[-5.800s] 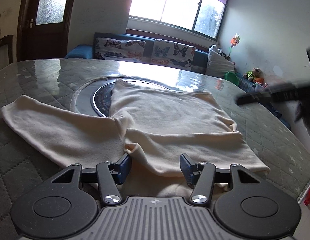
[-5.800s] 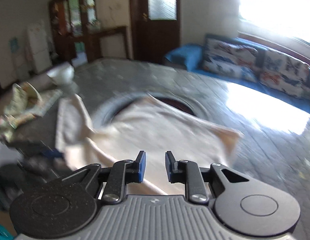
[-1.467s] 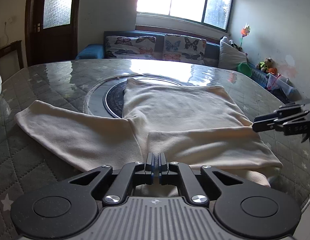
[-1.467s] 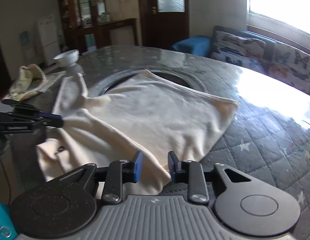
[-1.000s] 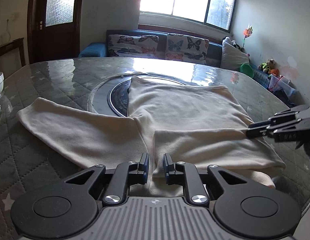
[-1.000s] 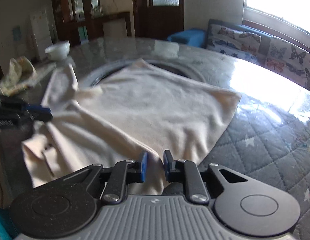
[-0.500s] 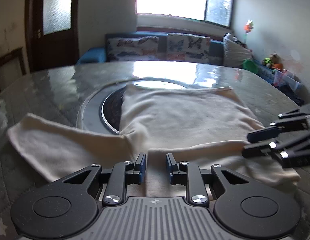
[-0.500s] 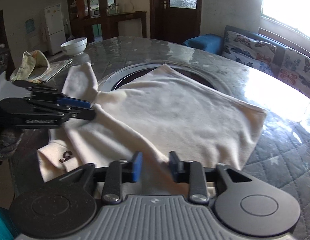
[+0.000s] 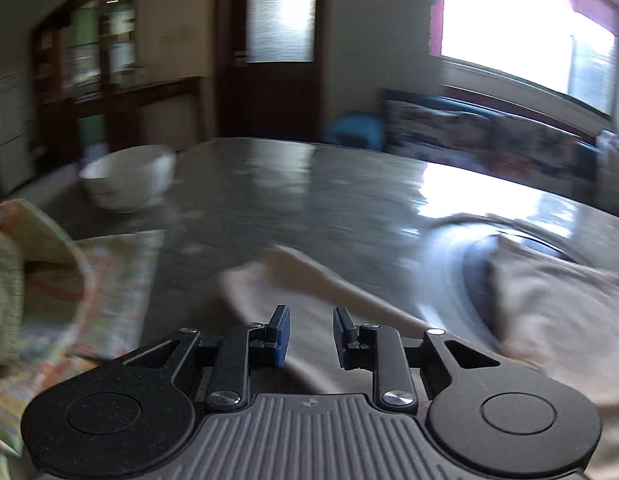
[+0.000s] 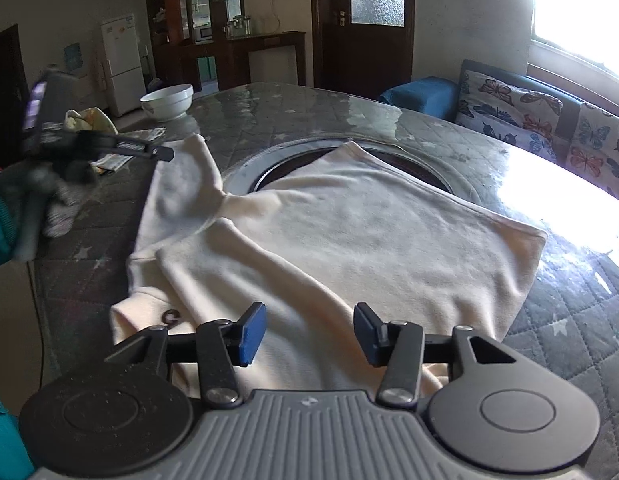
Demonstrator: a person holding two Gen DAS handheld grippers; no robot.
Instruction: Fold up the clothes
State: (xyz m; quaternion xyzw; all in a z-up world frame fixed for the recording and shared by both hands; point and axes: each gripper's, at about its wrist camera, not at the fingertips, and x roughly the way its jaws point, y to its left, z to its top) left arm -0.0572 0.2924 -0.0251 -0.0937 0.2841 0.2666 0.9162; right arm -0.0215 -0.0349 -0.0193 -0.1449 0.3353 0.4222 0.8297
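A cream long-sleeved top [image 10: 349, 232] lies flat on the quilted grey table [image 10: 569, 340], one sleeve folded across its body, the other sleeve [image 10: 181, 176] spread out to the left. My right gripper [image 10: 309, 330] is open and empty just above the folded sleeve near the front edge. My left gripper [image 9: 309, 334] is open and empty above the spread sleeve [image 9: 309, 284]; this view is motion-blurred. The left gripper also shows in the right wrist view [image 10: 165, 155], at the far end of that sleeve.
A white bowl [image 9: 129, 178] and a patterned cloth [image 9: 49, 280] sit at the table's left end. A round inset ring [image 10: 349, 152] lies under the top. A butterfly-print sofa [image 10: 529, 112] stands beyond the table, cabinets and a fridge [image 10: 121, 64] further back.
My left gripper has let go of the top's front edge, opened, and swung left to the spread sleeve. My right gripper has opened wider over the folded sleeve.
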